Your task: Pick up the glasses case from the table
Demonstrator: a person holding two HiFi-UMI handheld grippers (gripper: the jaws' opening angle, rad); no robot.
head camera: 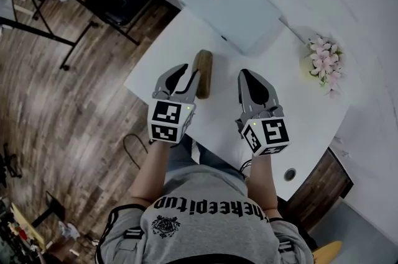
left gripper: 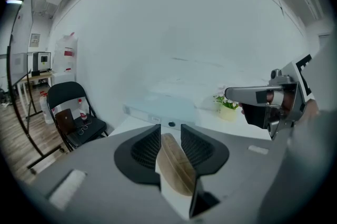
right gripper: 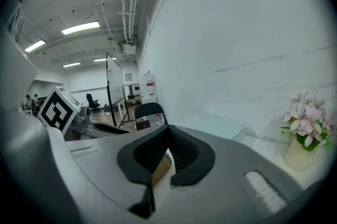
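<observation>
Holding your left gripper [left gripper: 170, 132] low over the white worktop [head camera: 298, 109], you have its jaws partly apart. The brown glasses case [head camera: 203, 73] lies flat on the worktop and shows in the gap between them, though whether the pads touch it is unclear. Your right gripper [right gripper: 168, 130] hangs just beside the case's other side, jaws closed together.

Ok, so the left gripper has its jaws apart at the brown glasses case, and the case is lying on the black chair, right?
Not quite. The glasses case lies on the white table, as the head view shows. The rest holds: the left gripper has its jaws apart at the brown case.
</observation>
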